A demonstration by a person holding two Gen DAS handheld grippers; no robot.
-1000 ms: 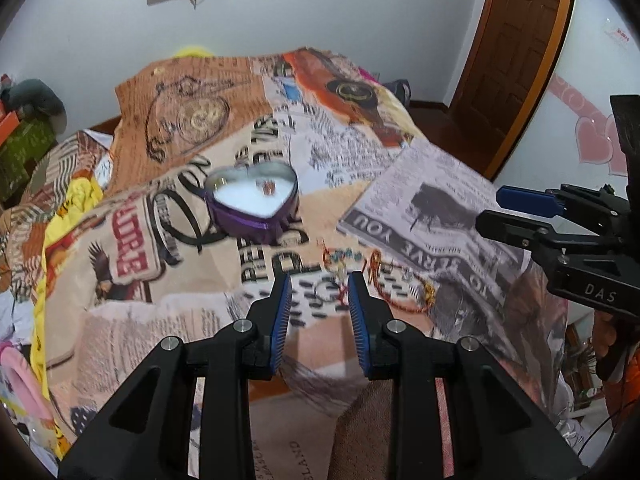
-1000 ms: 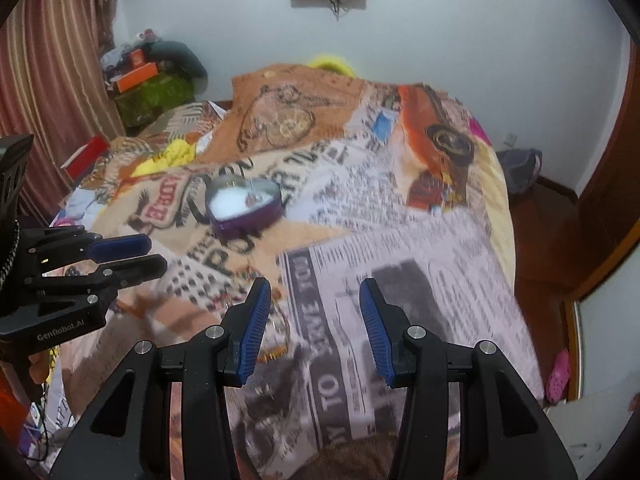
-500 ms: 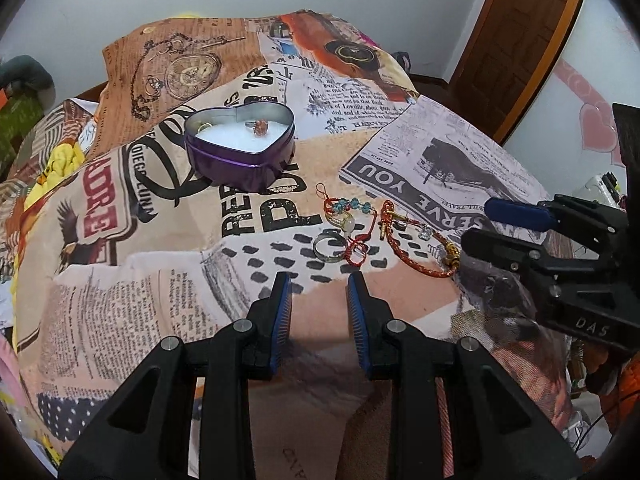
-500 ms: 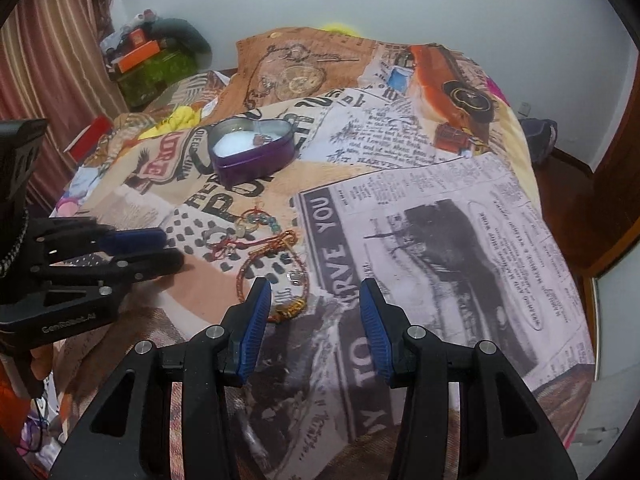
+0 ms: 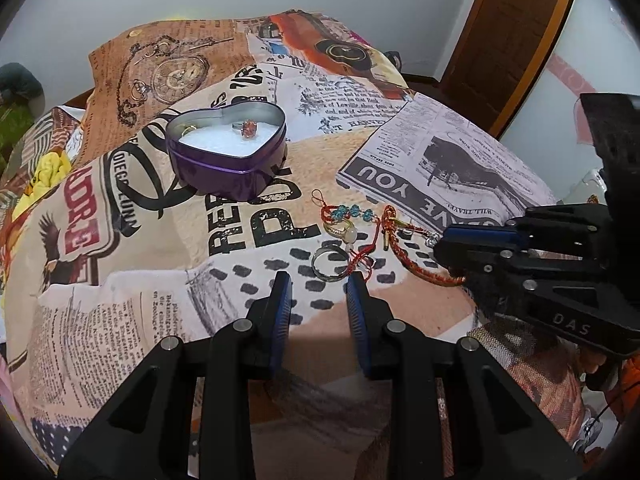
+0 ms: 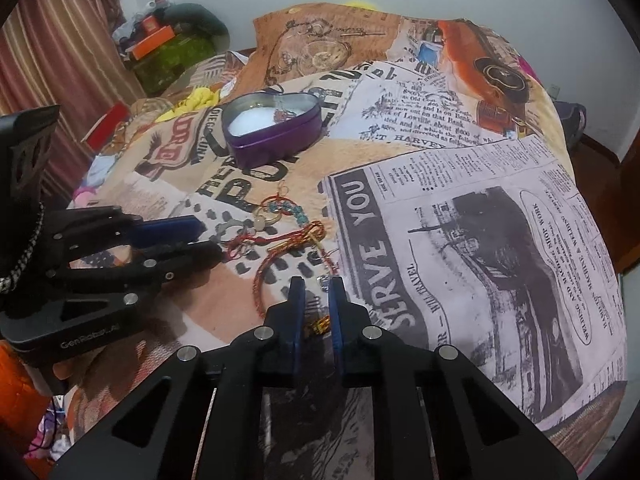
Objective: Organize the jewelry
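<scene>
A purple heart-shaped tin (image 5: 230, 152) with white lining stands on the printed blanket and holds a ring with an orange stone (image 5: 249, 129). It also shows in the right wrist view (image 6: 276, 132). Loose jewelry lies in front of it: a silver ring (image 5: 330, 265), a blue-beaded charm (image 5: 348, 214), a red-gold braided bracelet (image 5: 416, 256). My left gripper (image 5: 319, 280) is open, just short of the silver ring. My right gripper (image 6: 317, 284) has narrowed, its jaws still apart, over the bracelet (image 6: 280, 256).
The printed blanket (image 5: 120, 280) covers a bed. A wooden door (image 5: 516, 32) stands at the back right. Boxes and clutter (image 6: 168, 44) sit by the striped curtain (image 6: 60, 60) at the back left.
Both grippers have moved forward and down toward the jewelry. The right gripper's jaws have narrowed from wide open. The left gripper stays open.
</scene>
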